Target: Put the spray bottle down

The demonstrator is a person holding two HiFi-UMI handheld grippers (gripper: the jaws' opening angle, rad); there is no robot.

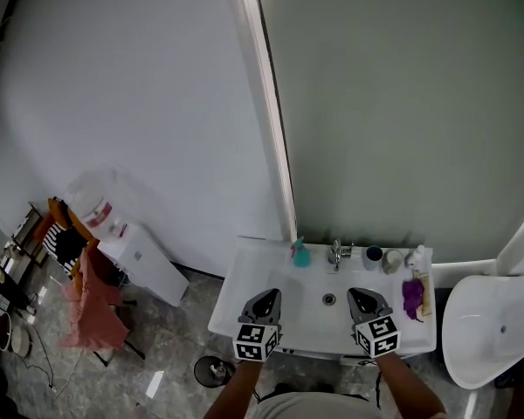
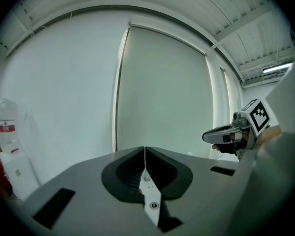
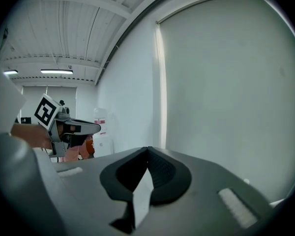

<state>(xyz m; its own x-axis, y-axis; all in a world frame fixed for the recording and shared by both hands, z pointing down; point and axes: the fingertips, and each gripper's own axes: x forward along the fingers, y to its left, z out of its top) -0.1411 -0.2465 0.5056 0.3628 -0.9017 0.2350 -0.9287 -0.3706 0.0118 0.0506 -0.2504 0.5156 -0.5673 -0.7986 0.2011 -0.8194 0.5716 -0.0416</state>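
The teal spray bottle (image 1: 299,253) stands upright on the back left rim of the white sink (image 1: 244,297), apart from both grippers. My left gripper (image 1: 266,293) hovers over the sink's front left, shut with nothing between its jaws; in the left gripper view its jaws (image 2: 145,150) meet in a line against the wall. My right gripper (image 1: 361,292) hovers over the front right, also shut and empty, its jaws (image 3: 148,150) closed. Each gripper view shows the other gripper at its side, the right gripper (image 2: 227,134) and the left gripper (image 3: 74,128). The bottle is in neither gripper view.
A faucet (image 1: 336,253), a cup (image 1: 373,257) and small items line the sink's back edge, and a purple cloth (image 1: 412,295) lies at its right. A toilet (image 1: 493,326) is at the right. A water dispenser (image 1: 113,225), hanging clothes (image 1: 92,299) and a bin (image 1: 214,371) are at the left.
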